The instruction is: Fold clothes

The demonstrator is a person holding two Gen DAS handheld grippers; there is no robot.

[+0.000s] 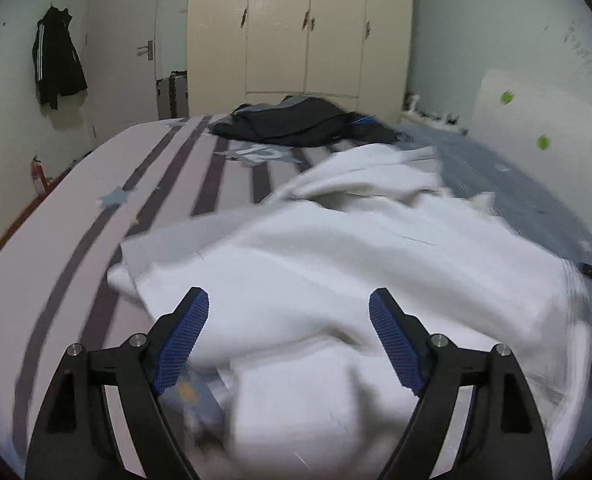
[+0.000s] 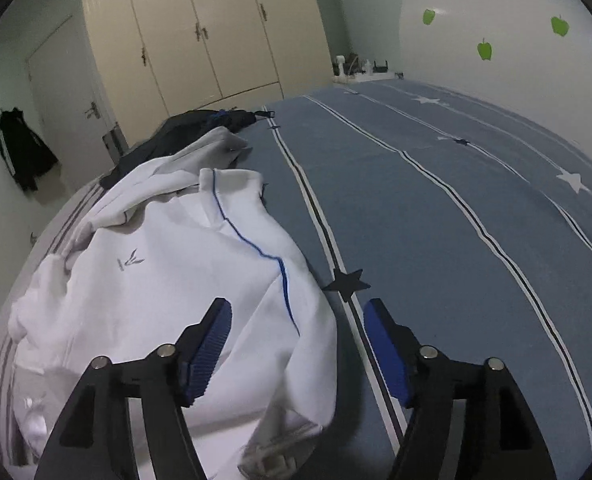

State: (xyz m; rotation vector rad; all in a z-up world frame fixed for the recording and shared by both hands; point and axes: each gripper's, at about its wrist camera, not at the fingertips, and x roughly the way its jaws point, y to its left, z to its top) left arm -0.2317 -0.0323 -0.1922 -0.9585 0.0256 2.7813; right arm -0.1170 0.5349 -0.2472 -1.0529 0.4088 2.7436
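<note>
White jacket [image 2: 168, 280] (near edge motion-blurred) beneath both gaping, empty grippers.

jacket [image 2: 168, 280] on bed [image 2: 456, 220], second garment [image 2: 200, 128] behind (wardrobe [image 2: 184, 40] beyond)

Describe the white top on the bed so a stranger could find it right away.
Start at the big bed with the star-print sheet. The white top lies crumpled where grey stripes meet blue. Unlike the dark clothes beyond it, it is white with thin blue piping.
</note>
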